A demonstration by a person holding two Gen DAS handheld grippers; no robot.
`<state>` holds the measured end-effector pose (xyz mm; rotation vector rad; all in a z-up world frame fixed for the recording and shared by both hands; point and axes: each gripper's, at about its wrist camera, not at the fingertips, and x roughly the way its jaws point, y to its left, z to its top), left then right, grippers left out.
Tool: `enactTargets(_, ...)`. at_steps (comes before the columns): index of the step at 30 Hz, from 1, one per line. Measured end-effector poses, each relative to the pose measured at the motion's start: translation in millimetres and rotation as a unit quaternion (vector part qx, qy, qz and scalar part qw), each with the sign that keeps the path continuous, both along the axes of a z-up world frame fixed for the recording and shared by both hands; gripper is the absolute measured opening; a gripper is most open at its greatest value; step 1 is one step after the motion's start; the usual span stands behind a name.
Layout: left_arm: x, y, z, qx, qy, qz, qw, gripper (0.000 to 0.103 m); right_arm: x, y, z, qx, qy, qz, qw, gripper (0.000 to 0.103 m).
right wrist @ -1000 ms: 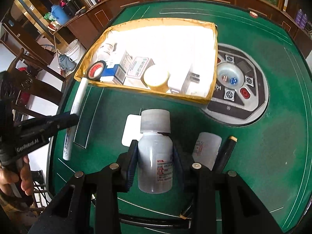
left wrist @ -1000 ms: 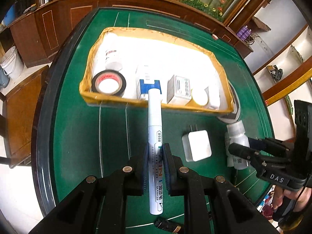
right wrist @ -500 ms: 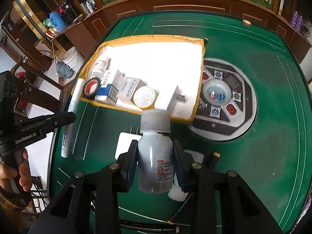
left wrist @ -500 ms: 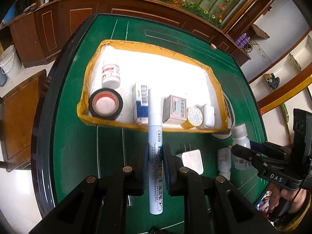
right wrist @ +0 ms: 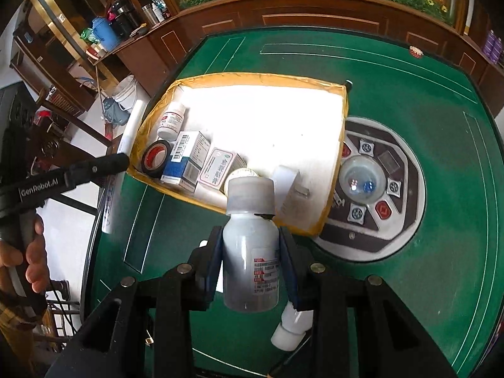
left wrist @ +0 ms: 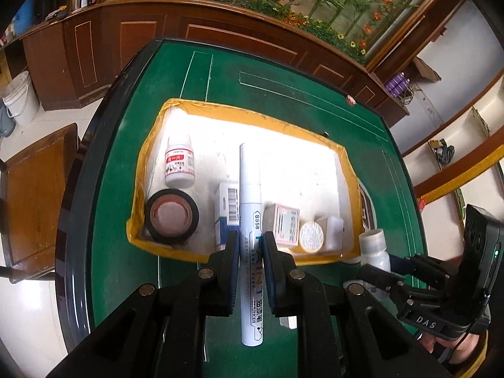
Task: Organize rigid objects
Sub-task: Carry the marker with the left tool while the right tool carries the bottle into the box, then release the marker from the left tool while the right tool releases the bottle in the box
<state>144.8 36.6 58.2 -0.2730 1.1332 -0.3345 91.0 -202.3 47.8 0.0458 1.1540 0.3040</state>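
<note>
My left gripper (left wrist: 250, 249) is shut on a white paint marker (left wrist: 250, 208), whose tip reaches out over the near edge of the yellow-rimmed box (left wrist: 176, 105). In the right wrist view my right gripper (right wrist: 250, 245) is shut on a white pill bottle (right wrist: 250, 239), held upright just short of the box (right wrist: 252, 77). That bottle (left wrist: 375, 252) also shows at the right of the left wrist view. Inside the box lie a small pill bottle (left wrist: 179, 165), a black tape roll (left wrist: 171, 215), small cartons (right wrist: 189, 160) and a round tin (left wrist: 312, 236).
The box sits on a green felt table (right wrist: 409, 119) with a grey dice console (right wrist: 365, 189) to its right. Another white bottle (right wrist: 293, 327) lies on the felt under my right gripper. Dark wooden cabinets (left wrist: 126, 41) ring the table. A hand (right wrist: 34, 261) grips the left gripper's handle.
Both grippers have risen and moved toward the box with their loads. The marker's tip now hangs over the box interior, and the bottle has come up to the box's near rim.
</note>
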Motion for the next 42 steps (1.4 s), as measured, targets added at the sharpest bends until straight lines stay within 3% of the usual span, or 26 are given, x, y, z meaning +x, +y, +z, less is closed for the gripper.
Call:
enactTargets(20, 48.0, 10.4, -8.7, 0.009, 0.011, 0.03, 0.9994, 0.014, 63.5, 15.5, 8.9, 0.018, -0.021, 0.033, 0.999, 0.033)
enactTargets(33, 93.0, 7.0, -49.1, 0.019, 0.038, 0.03, 0.9986, 0.015, 99.6, 26.6, -19.4, 0.014, 0.002, 0.041, 0.999, 0.033)
enactTargets(42, 98.5, 3.0, -67.9, 0.031, 0.05, 0.017, 0.9981, 0.015, 118.1, 36.1, -40.8, 0.006, 0.019, 0.043, 0.999, 0.033)
